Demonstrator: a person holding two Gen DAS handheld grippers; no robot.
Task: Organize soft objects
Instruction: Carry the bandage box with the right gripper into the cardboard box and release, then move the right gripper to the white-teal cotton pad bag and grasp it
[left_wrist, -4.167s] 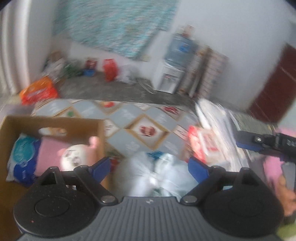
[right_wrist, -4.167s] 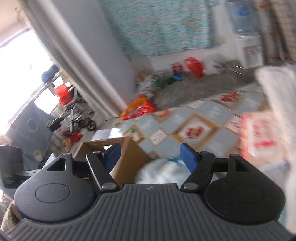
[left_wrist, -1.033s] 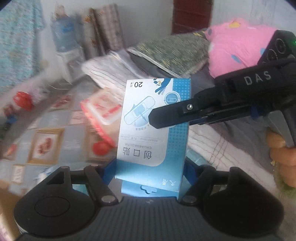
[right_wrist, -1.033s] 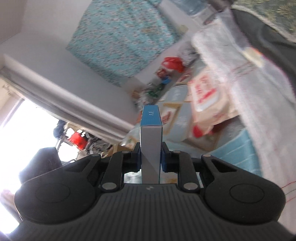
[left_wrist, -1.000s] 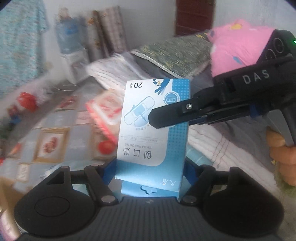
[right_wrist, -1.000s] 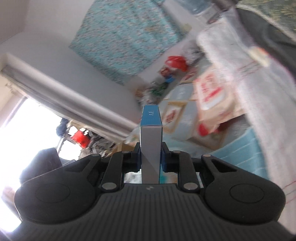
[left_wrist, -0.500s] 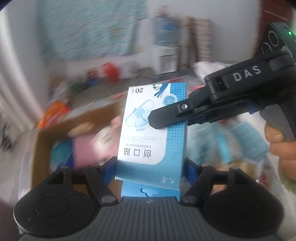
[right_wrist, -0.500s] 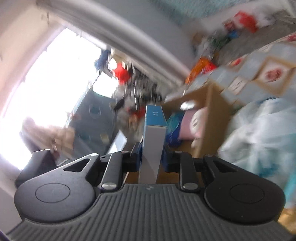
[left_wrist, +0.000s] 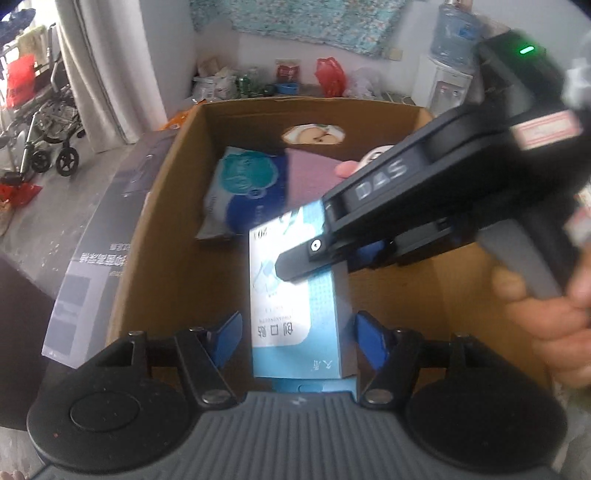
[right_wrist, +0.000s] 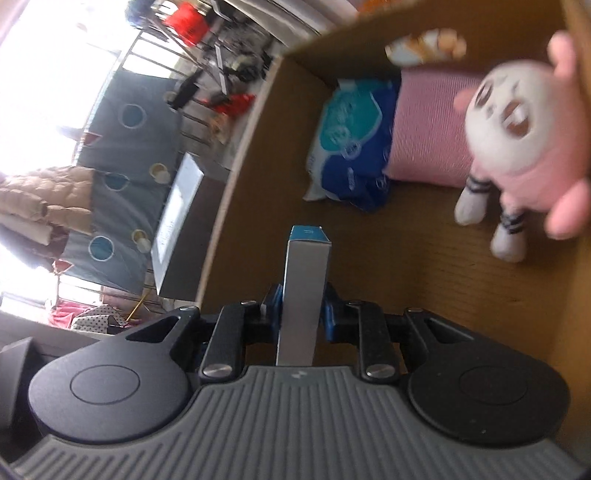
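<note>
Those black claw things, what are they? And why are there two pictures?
A person holds a grabber tool in each hand, and each has a camera looking along its two fingers, so you get two pictures. In the left picture, the left gripper is open around a blue bandage box. The right gripper reaches in from the side and pinches that box; the right picture shows it edge-on. Below is a cardboard box holding a blue tissue pack, a pink cloth and a pink plush toy.
</note>
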